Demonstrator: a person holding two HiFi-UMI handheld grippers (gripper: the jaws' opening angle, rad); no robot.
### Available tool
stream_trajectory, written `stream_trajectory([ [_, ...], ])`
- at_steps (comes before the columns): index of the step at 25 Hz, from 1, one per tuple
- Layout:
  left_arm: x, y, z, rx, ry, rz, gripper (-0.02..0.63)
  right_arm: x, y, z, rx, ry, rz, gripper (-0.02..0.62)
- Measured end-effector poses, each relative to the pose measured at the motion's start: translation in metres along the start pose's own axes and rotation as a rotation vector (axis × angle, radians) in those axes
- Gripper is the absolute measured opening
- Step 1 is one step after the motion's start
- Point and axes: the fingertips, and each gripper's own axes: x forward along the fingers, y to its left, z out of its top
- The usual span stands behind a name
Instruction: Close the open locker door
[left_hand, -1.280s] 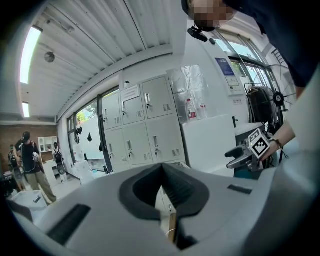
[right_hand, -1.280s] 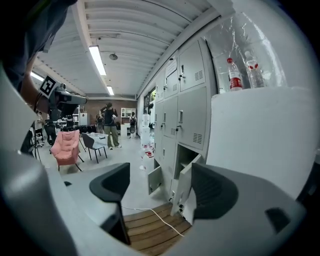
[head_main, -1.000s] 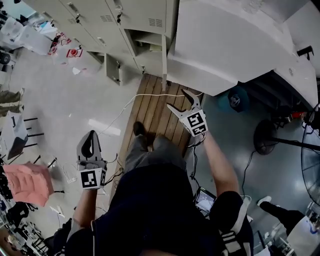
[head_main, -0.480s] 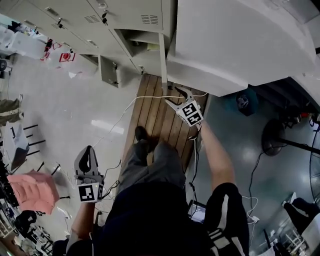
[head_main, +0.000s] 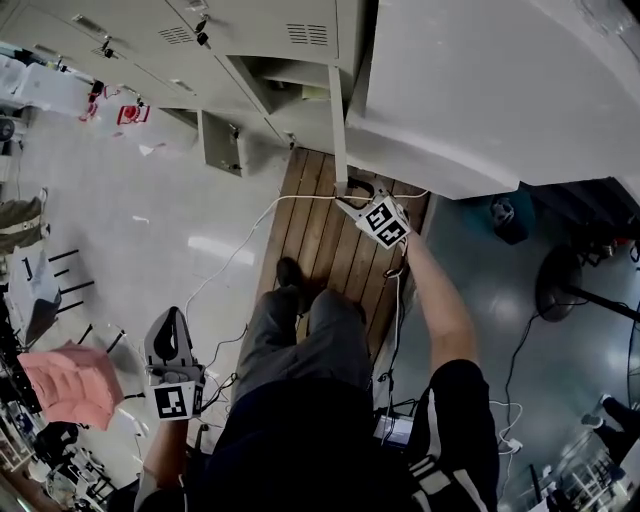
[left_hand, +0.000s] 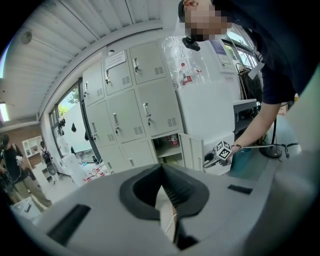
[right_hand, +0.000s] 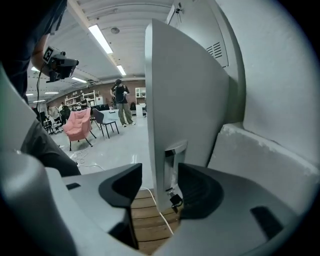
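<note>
One locker door (head_main: 338, 128) matters here. It stands out from the bank of lockers (head_main: 270, 30) at the far side, hinged at the far end, with its free edge towards the person above the wooden floor boards (head_main: 318, 235). Its open compartment (head_main: 288, 78) lies just left of it.

The right hand-held gripper (head_main: 352, 196) is at that free edge. In the right gripper view the door rises upright between the jaws, its long axis vertical, with one latch (right_hand: 172, 159) and one small padlock (right_hand: 175, 201) hanging below. The jaws have just been closing and now stand partly apart. The door edge is between them, and the left jaw is clear of the metal, so I judge nothing is clamped yet.

The left hand-held gripper (head_main: 168, 324) hangs well apart, near the person's left side, with its jaws together on nothing. The right one is therefore far nearer. The coming push would likely go leftward, swinging the edge towards the opening.

Count: two hand-held grippers, and one door that is clearly open. A smaller panel (head_main: 222, 143) farther left also seems to jut out, but whether it is a second open door I cannot tell.
</note>
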Motion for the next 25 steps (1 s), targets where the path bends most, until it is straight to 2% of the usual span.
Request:
stream_trajectory([
  [4,0.007,0.002,-0.005,0.000,0.007,0.001,0.005,0.008,-0.003,-0.006,-0.035,0.024,0.014,0.211],
  [8,0.010,0.005,-0.009,-0.001,0.016,-0.002,0.005,0.015,-0.002,-0.008,-0.077,0.038,0.030,0.155],
  [11,0.012,0.010,-0.012,-0.001,0.019,-0.002,0.005,0.020,0.001,-0.004,-0.087,0.034,0.046,0.149],
  [19,0.019,0.027,-0.019,-0.023,0.023,-0.024,0.005,0.044,0.012,0.007,0.027,0.022,0.006,0.138],
  [25,0.035,0.070,-0.024,-0.019,0.013,-0.049,0.005,0.080,0.022,0.033,0.102,0.032,-0.049,0.132],
])
